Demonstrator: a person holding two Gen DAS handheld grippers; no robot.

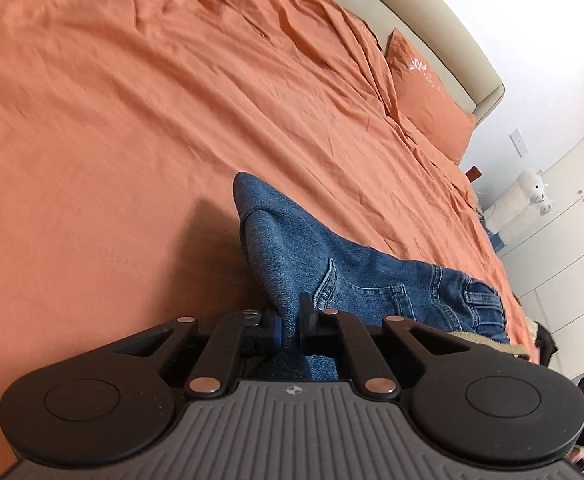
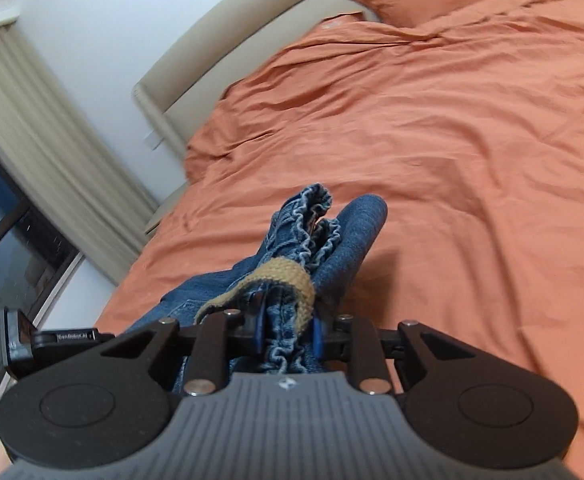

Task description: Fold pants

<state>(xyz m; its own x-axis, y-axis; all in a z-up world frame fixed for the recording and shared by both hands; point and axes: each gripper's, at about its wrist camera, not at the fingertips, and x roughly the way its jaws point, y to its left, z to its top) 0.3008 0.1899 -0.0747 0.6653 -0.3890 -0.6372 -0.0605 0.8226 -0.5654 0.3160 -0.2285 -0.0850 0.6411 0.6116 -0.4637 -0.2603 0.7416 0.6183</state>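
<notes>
The left gripper [image 1: 290, 322] is clamped on a fold of the blue denim pants [image 1: 356, 276], its pads pinching the cloth tight. The right gripper [image 2: 286, 330] grips the bunched elastic waistband [image 2: 312, 216], a tan woven belt [image 2: 292, 280] looped around the cloth just ahead of its pads. The pants hang between the two, trailing onto the orange bedspread [image 1: 132, 100]. Farther off, an orange pillow [image 1: 424, 92] leans against the beige headboard [image 2: 220, 36].
</notes>
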